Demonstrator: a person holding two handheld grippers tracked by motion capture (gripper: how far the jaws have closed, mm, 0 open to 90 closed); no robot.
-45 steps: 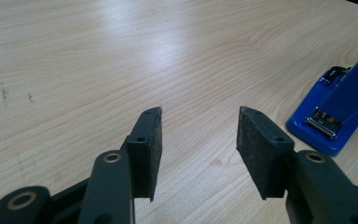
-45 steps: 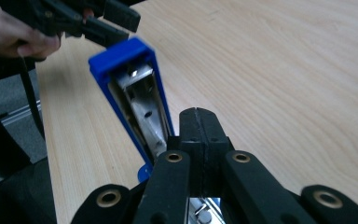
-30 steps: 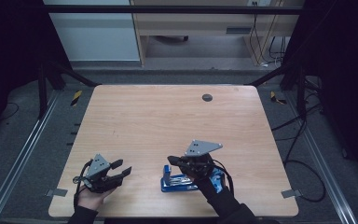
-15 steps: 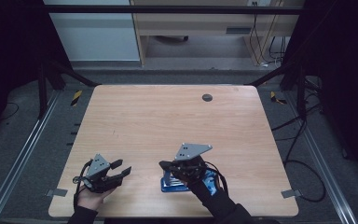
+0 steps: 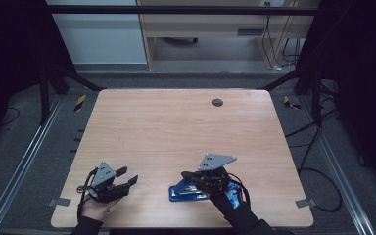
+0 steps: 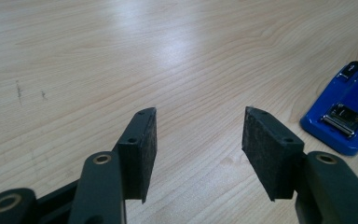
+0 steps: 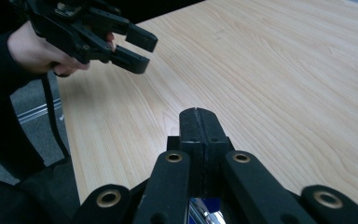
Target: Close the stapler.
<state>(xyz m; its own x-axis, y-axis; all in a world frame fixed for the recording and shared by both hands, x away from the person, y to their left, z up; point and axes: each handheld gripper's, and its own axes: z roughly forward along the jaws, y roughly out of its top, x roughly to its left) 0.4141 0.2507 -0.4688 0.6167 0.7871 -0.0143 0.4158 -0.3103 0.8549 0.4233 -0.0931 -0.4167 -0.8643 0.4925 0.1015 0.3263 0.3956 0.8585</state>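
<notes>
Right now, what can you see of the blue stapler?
The stapler is glossy blue, plastic by its look, with shiny metal parts at its end in the left gripper view. It lies flat on the wooden table near the front edge. The right gripper, fingers pressed together, sits over it and covers much of it; whether it touches is unclear. The left gripper is apart, open.

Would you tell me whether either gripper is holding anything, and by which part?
Nothing is held. The left gripper is open over bare table; the right gripper is shut empty above the blue stapler.
</notes>
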